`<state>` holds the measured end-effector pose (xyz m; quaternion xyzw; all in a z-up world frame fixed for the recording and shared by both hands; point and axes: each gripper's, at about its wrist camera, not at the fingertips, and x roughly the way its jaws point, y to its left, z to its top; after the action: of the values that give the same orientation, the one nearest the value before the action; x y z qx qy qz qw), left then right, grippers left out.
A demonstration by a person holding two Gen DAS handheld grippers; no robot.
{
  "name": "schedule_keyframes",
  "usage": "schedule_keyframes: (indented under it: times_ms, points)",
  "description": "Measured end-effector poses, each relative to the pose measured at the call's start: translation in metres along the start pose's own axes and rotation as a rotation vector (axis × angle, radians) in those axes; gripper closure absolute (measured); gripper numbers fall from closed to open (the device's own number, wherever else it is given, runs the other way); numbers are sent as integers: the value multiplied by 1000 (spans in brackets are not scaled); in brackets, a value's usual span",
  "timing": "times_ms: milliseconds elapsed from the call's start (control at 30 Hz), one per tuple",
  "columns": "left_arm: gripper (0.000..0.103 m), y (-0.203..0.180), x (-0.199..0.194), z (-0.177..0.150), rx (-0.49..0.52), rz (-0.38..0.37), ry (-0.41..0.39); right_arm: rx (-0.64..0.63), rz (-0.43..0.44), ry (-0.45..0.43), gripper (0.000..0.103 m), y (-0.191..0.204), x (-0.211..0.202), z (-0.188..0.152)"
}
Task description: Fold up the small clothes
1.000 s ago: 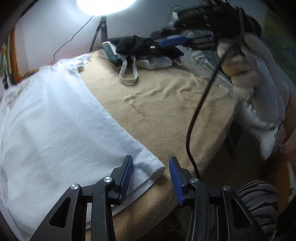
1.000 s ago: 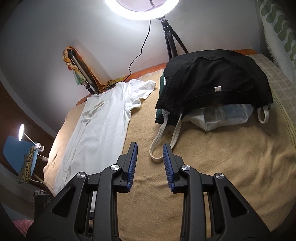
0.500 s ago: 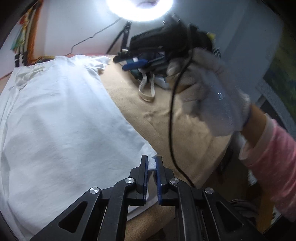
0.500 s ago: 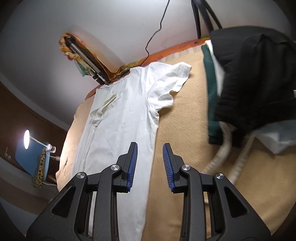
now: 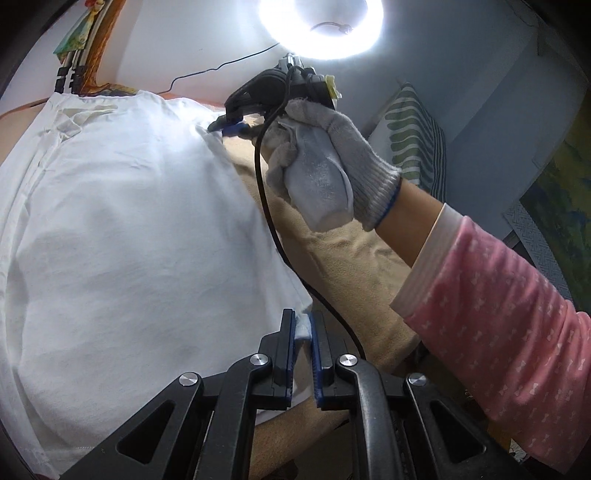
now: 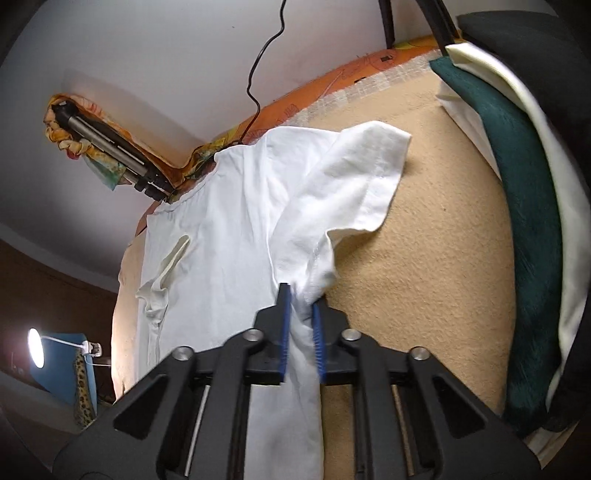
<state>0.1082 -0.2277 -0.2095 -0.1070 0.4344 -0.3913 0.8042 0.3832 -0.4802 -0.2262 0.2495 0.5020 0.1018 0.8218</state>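
Observation:
A white short-sleeved shirt (image 5: 129,236) lies flat on a tan blanket (image 5: 354,280). My left gripper (image 5: 303,328) is shut on the shirt's near hem corner, white cloth pinched between its blue pads. In the right wrist view the shirt (image 6: 229,229) runs away from me, and my right gripper (image 6: 301,314) is shut on the side seam just below the right sleeve (image 6: 354,177). The left wrist view also shows the right gripper (image 5: 236,127) at the shirt's far edge, held by a gloved hand (image 5: 325,177) with a pink sleeve.
A pile of dark, green and cream clothes (image 6: 532,236) sits on the blanket's right side. A ring light (image 5: 321,26) on a stand shines by the far wall. A black cable (image 5: 269,206) hangs from the right gripper. A striped pillow (image 5: 417,136) lies to the right.
The left gripper closed on the hem corner. The right gripper swung left from the clothes pile, came down to the shirt's armpit seam and closed on it.

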Motion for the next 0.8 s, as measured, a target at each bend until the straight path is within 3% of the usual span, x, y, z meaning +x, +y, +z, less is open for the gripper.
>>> schedule_keyframes:
  times_ms: [400,567,800]
  points:
    - [98,29,-49,-14,-84,-33,-80,-328,-194,-44,97,116,-7,-4]
    - [98,50,-71,-25,-135,-12,-108,-463,-259,-1,97,164,22,-19]
    - [98,83,-87,-39,-202,34,-104,-531,-288,76,97,194,74,-40]
